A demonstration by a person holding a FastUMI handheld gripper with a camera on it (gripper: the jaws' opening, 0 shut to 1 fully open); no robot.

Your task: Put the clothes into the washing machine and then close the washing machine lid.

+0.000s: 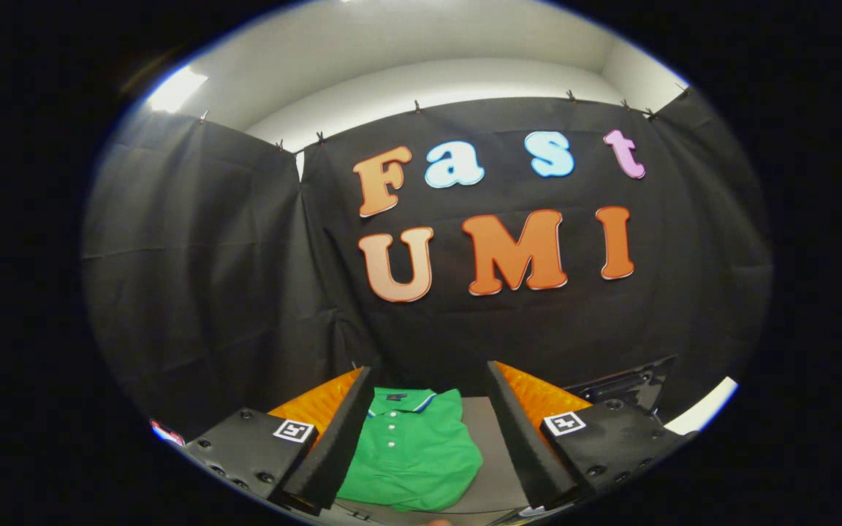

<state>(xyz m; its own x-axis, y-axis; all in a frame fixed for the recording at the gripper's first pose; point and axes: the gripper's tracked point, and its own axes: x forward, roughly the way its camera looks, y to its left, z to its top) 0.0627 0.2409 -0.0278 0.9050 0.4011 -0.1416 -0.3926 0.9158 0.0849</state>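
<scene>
A green polo shirt [414, 453] with white buttons and a dark collar lies folded on a grey surface [490, 460]. It shows in the gap between my two fingers and below them, closer to the left finger. My gripper [428, 391] is open, its jaws spread wide, held above the shirt and touching nothing. The shirt's lower edge is cut off from sight.
Black cloth walls close the booth ahead and on both sides. A dark object [626, 383] sits beyond the right finger, with a white edge [702, 413] beside it. White ceiling and a bright light [176, 88] show above the cloth.
</scene>
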